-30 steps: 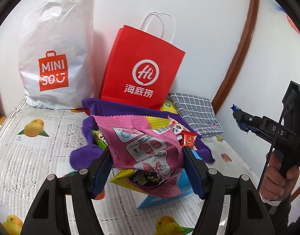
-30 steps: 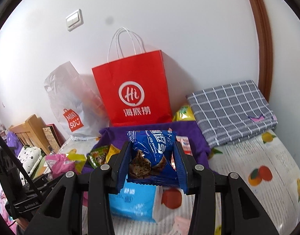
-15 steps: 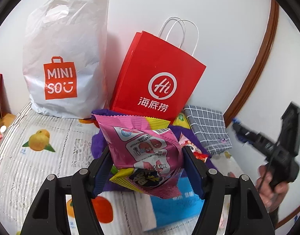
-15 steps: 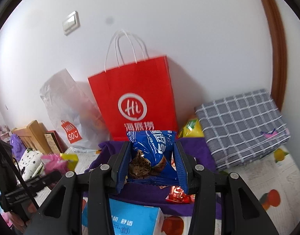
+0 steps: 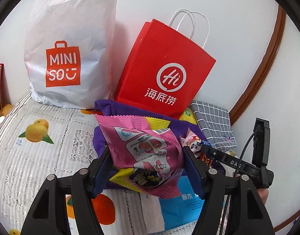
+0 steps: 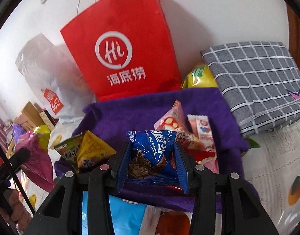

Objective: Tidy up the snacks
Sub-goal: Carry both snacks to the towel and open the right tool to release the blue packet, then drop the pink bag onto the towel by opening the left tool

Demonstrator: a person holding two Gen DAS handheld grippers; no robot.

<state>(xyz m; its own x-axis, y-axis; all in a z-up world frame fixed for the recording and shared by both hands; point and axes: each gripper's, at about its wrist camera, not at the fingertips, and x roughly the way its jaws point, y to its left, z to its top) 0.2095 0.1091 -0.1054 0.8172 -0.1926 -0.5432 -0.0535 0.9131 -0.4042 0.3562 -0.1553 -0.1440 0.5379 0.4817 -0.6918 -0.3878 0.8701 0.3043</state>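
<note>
Right hand-held gripper [image 6: 152, 161] dropped toward purple bin [image 6: 118, 115], clamped on blue cookie packet [image 6: 151, 152] above it. Left hand-held gripper [image 5: 147, 173] clamped on pink snack bag [image 5: 144, 148] just beside bin. Several snacks binned; both packets unplaced.

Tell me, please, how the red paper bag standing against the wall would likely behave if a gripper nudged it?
The red paper bag stands tall and leans on the wall, so it would probably tip or slide easily. Its creased paper sides look fairly stiff but crushable. What it holds cannot be seen, so its weight is uncertain.

Pink snack packet [image 5: 148, 152], blue cookie packet [image 6: 151, 152], purple cloth [image 6: 142, 111], grey checked, perhaps folded, fabric [image 6: 255, 78]
</note>
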